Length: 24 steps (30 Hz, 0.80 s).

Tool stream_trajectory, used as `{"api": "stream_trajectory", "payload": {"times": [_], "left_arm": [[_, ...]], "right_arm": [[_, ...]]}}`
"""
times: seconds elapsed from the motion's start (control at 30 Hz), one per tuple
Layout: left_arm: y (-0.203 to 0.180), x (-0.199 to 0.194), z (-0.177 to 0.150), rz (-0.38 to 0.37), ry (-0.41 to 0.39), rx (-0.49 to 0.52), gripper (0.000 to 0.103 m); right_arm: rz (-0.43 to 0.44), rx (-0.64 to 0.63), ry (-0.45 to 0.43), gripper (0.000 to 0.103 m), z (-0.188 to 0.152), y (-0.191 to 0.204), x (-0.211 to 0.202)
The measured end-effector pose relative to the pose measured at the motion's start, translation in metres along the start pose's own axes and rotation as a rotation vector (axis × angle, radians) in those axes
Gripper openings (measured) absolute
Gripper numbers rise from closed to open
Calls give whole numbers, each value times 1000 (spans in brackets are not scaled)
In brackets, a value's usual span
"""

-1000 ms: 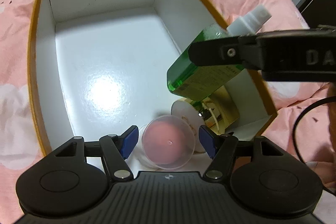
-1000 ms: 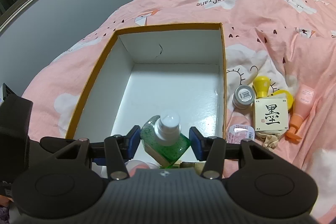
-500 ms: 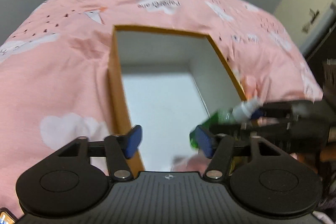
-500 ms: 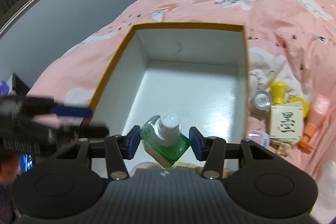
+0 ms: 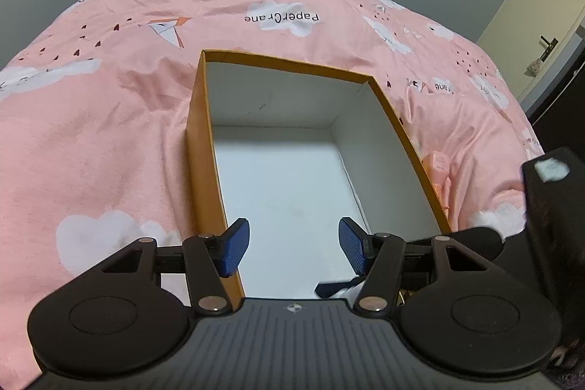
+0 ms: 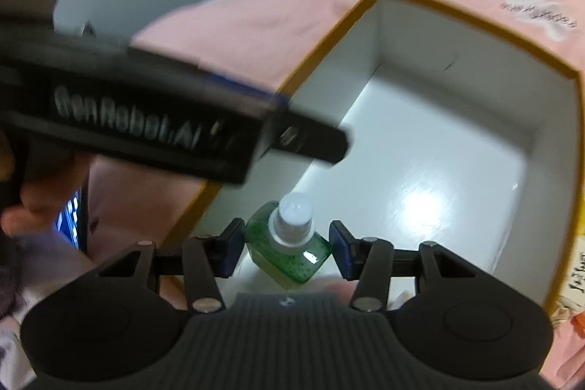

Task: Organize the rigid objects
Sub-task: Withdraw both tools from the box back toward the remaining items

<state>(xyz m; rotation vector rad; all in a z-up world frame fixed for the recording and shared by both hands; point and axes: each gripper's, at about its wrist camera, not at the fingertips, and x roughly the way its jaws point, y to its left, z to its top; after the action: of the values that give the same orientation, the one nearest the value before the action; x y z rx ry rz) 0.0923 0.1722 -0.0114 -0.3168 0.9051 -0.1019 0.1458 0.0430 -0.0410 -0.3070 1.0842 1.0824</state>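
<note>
Green bottle (image 6: 289, 249), with its white cap pointing away from the camera, is being held tilted between the blue pads of the right gripper (image 6: 287, 253), whose jaws are closed against its two sides. It is being carried low over the near end of the box (image 6: 486, 24), above the glossy white floor, which suggests that it is being brought down to be laid inside rather than stood up; whether it is already touching the floor cannot be told from the blurred right wrist view. The tilt is probably being kept so that the flat side can be set down first.

Outward from the bottle, the box is being seen as an open carton with orange outer walls and a white lining, resting on the pink bedding (image 5: 91, 141). Its far half is being left bare.

Nothing is being gripped by the left gripper (image 5: 294, 249): its jaws are being held wide apart, just over the box's near left wall, seemingly out of the way of the right one. Its black body is crossing the left of the right wrist view.

A pale orange tube (image 5: 437, 167) is lying on the bedding just outside the box's right wall, presumably waiting to be packed.
</note>
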Motion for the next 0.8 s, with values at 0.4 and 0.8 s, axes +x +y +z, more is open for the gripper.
{"api": "stream_trajectory", "payload": {"times": [0.4,0.8], "left_arm": [[-7,6,-9,8,32,32,66],[-12,3,-10,35,34,51,66]], "right_arm": [[2,-15,98,51,-6,3,14],[22,22,66,59,-2,4,5]]}}
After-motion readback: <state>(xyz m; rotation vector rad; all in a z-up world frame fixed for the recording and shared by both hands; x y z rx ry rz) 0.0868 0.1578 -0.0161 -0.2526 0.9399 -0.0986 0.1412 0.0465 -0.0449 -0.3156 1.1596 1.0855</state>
